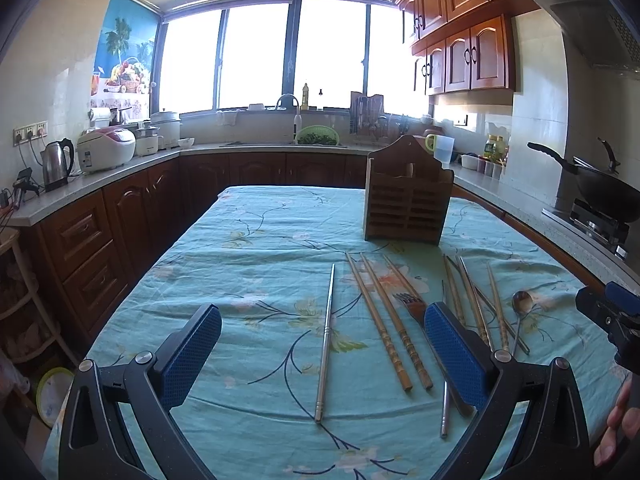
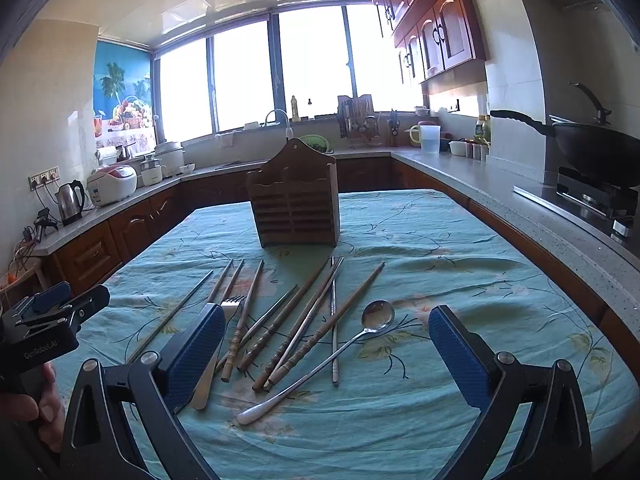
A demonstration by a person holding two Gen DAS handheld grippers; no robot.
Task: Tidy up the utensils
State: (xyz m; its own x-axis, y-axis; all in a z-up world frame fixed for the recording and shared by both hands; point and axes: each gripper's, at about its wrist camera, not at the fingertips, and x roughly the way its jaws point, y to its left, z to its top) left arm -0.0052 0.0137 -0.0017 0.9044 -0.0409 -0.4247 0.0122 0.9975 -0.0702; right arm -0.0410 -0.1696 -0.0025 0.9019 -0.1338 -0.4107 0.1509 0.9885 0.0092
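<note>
Between the right claw (image 2: 326,350)'s wide-open, empty blue pads at frame bottom lies the long-handled steel spoon (image 2: 320,360), handle slanting lower-left.

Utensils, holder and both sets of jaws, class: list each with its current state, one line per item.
Wooden holder: upright on the tablecloth, nothing visibly in it.
Spoon: lying flat, bowl up.
Fork: lying flat, partly hidden.
Wooden chopsticks: loose, lying flat.
Metal chopstick: lying flat, apart.
Left gripper: jaws open, empty.
Right gripper: jaws open, empty.
</note>
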